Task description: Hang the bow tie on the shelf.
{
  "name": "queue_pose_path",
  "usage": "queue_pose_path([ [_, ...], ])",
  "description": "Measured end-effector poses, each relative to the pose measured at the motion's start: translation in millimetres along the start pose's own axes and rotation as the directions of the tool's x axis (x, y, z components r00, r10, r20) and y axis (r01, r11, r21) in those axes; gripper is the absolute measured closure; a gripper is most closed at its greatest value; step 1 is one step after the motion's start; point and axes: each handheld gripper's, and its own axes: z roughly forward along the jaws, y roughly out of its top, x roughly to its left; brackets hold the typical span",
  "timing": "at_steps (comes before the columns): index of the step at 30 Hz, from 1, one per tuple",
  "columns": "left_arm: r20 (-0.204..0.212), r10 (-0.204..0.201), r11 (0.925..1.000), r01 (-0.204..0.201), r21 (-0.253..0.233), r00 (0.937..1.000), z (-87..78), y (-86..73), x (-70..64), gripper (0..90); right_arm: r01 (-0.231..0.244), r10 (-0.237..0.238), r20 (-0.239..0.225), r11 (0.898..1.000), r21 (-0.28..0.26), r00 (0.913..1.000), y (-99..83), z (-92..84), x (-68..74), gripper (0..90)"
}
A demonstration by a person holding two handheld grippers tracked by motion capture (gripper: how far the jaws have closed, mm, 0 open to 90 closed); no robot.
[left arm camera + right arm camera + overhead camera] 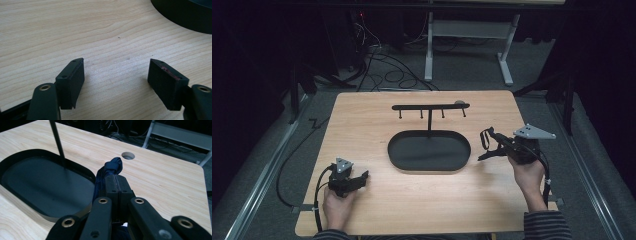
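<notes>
Table: we worked at a light wooden table (377,200), which had a round hole (128,155) near its far right corner.
Stand: a black oval tray (402,150) sat at the middle of the table, with a thin upright post (429,120) rising from its far edge to a crossbar (430,106) that carried small hooks.
Left gripper: we held the left gripper (361,176) low over the near left part of the table, well apart from the tray; in the left gripper view its jaws stood wide apart with bare wood between them, and the tray's rim (175,17) showed at the upper right.
Right gripper: our right gripper (486,145) was raised just beside the tray's right end; its jaws were pressed together on a dark blue band.
Dark blue band: this dark blue band (110,171) was pinched between the right jaws, bunching up above their tips and hanging down along their left side, over the tray's rim (82,170).
</notes>
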Motion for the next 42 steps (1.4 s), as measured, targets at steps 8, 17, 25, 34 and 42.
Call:
queue_pose_path([
  [8,0.000,0.000,1.0000,0.000,0.000,1.0000,0.0,0.0,0.0,30.2,0.009,-0.009,-0.031,1.000,-0.007,0.9995,2.6,-1.0,8.8,90.0],
  [17,0.000,0.000,1.0000,0.000,0.000,1.0000,0.0,0.0,0.0,30.2,0.036,-0.038,-0.072,0.999,-0.028,0.9966,10.9,-3.4,20.5,90.0],
  [25,0.001,-0.001,1.0000,0.001,0.000,1.0000,-0.1,0.0,0.2,30.1,0.046,-0.049,-0.094,0.999,-0.030,0.9944,16.5,-0.8,27.0,90.0],
  [34,0.001,-0.001,1.0000,0.001,0.001,1.0000,-0.1,0.0,0.2,30.1,0.047,-0.051,-0.116,0.998,-0.037,0.9920,22.5,1.1,31.4,90.0],
  [42,-0.001,0.000,1.0000,0.000,0.000,1.0000,0.0,0.0,0.0,30.0,0.064,-0.071,-0.138,0.997,-0.048,0.9880,33.9,3.1,37.3,90.0],
])
